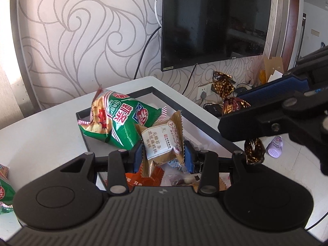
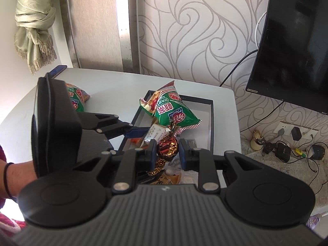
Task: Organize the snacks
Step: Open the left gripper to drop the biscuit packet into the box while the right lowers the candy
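My left gripper is shut on a tan square pastry packet and holds it above the black-rimmed tray. A green snack bag lies tilted in the tray; it also shows in the right wrist view. My right gripper is shut on a brown-and-gold wrapped candy, held over the tray. In the left wrist view the right gripper comes in from the right with the candy between its fingers. The pastry packet shows just beyond the candy.
Several small wrapped snacks lie in the tray's near end. A second green bag lies on the white table at left, also seen in the left wrist view. A TV hangs on the wall; cables and plugs lie at right.
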`<control>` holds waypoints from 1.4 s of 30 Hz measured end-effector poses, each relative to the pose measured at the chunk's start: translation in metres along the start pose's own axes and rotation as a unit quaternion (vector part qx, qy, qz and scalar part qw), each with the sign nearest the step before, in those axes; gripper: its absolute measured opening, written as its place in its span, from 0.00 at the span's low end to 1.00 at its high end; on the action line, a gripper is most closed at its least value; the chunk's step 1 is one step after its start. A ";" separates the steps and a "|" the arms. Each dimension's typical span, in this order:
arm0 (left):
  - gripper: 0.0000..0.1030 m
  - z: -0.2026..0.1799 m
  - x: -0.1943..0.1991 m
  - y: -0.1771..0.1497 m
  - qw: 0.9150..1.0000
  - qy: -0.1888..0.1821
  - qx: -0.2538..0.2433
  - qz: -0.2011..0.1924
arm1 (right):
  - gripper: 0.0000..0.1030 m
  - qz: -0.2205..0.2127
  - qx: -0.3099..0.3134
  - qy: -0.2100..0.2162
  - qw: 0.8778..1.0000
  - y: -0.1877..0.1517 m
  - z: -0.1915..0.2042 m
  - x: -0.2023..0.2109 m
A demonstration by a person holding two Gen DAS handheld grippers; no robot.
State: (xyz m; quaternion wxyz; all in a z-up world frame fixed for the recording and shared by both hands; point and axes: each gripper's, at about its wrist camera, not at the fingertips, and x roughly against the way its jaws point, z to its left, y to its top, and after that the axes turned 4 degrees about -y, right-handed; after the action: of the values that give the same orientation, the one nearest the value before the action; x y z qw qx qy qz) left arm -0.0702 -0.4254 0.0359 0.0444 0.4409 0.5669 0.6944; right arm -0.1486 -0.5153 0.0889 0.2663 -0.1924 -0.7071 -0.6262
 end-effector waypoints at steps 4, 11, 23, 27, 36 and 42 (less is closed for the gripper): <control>0.45 -0.005 -0.006 -0.001 1.000 -0.009 -0.006 0.004 | 0.25 0.002 -0.001 0.000 1.000 -0.001 -0.003 -0.001; 0.45 -0.013 -0.013 -0.007 1.000 -0.015 -0.013 0.012 | 0.25 0.006 -0.004 -0.002 1.000 -0.004 -0.007 -0.003; 0.70 -0.013 -0.006 -0.014 1.000 -0.005 -0.011 0.014 | 0.25 0.013 0.001 0.006 1.000 -0.006 -0.009 -0.012; 0.77 -0.010 0.004 -0.019 1.000 -0.002 -0.010 0.010 | 0.25 0.018 0.002 0.009 1.000 -0.005 -0.011 -0.017; 0.77 -0.005 0.030 -0.031 1.000 0.008 -0.001 0.005 | 0.25 0.036 0.008 0.020 0.999 -0.004 -0.008 -0.042; 0.78 -0.003 0.047 -0.038 1.000 0.018 0.010 0.003 | 0.25 0.049 0.015 0.029 0.998 -0.001 -0.003 -0.064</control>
State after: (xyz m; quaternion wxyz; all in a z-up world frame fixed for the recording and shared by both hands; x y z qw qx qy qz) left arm -0.1171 -0.3875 0.0307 0.0276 0.4308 0.5734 0.6963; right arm -0.0987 -0.5146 0.0487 0.3200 -0.2042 -0.6982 -0.6070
